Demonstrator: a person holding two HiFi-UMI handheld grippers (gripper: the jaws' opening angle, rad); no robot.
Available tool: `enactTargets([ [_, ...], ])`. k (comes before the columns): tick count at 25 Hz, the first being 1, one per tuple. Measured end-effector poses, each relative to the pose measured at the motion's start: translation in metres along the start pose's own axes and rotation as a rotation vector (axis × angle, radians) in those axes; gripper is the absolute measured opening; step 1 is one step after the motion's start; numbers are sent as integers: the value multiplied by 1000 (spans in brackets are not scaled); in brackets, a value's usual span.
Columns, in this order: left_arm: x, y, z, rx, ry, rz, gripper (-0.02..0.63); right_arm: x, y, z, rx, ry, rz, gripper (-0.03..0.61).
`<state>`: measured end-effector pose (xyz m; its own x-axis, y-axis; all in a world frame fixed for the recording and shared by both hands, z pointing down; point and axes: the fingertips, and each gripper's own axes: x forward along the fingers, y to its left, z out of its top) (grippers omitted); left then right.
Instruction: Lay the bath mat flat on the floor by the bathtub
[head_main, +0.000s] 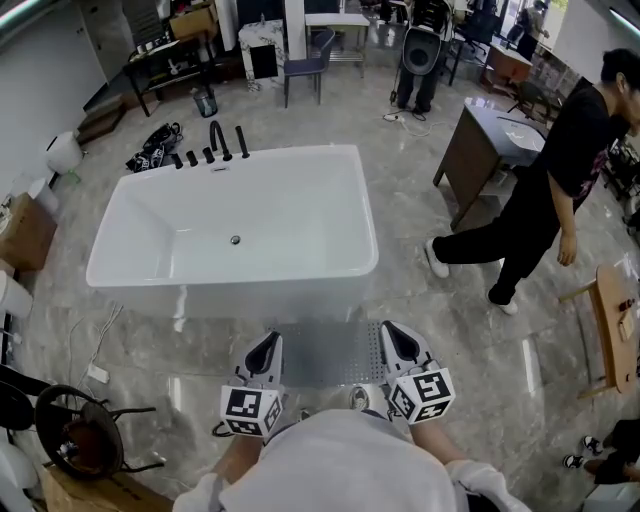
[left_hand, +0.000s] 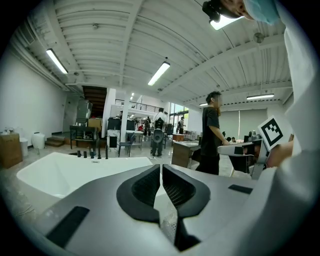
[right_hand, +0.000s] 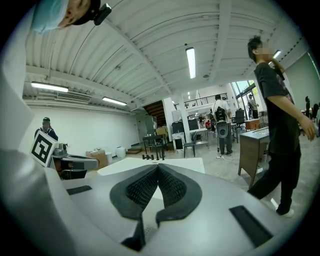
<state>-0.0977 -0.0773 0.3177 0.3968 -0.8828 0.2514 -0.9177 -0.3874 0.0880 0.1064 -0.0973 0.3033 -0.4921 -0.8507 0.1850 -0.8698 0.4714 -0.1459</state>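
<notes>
A white bathtub stands in the middle of the marble floor; it also shows as the bathtub and the bathtub in the two gripper views. In front of it a see-through, dotted bath mat is stretched between my grippers above the floor. My left gripper is shut on the mat's left edge, and a strip of mat shows between its jaws. My right gripper is shut on the right edge, where a sliver of mat shows behind the closed tips.
A person in black walks at the right, beside a dark desk. A wooden chair stands at the far right. A black round stand sits at lower left, a cardboard box at the left wall. Black taps line the tub's far rim.
</notes>
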Motion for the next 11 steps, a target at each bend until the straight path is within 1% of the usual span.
enactTargets([
  [6,-1,-1,-2,-10,3,-6,43,0,2,-4,-1,15,2,29],
  [11,1,-1,1,-2,6,-13,43,1,3,-3,-2,19,4,29],
])
